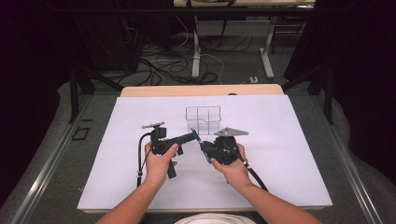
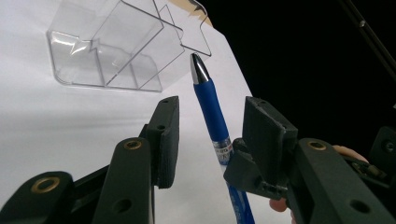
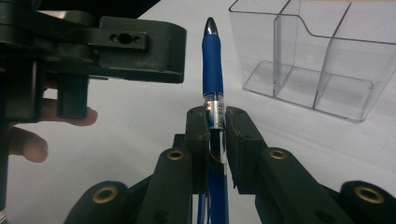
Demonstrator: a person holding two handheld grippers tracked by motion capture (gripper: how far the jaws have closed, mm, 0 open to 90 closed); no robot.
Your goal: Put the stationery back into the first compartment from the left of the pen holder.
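Two grippers meet near the middle of the high view, over a white sheet (image 1: pixel 280 154) that covers the table, each held in one of the person's hands. Right gripper (image 3: pixel 215 122) is clenched on a blue pen (image 3: pixel 212 70): in its own view the jaws pinch the clear barrel just below the blue grip, silver tip up at the top centre of the frame. Left gripper (image 2: pixel 210 135) is released, jaws spread wide, and the pen (image 2: pixel 211 107) stands in the gap between them, touching neither pad as far as I can tell. A clear plastic organizer (image 1: pixel 203 119) with dividers sits on the sheet just above the grippers in the high view; it lies at the upper left of the left gripper view (image 2: pixel 116 46) and the upper right of the right gripper view (image 3: pixel 317 60), near the pen tip but apart from it. Left hand (image 1: pixel 161 161) and right hand (image 1: pixel 233 168) come in from the bottom of the high view. Cables lie on the floor at the top.
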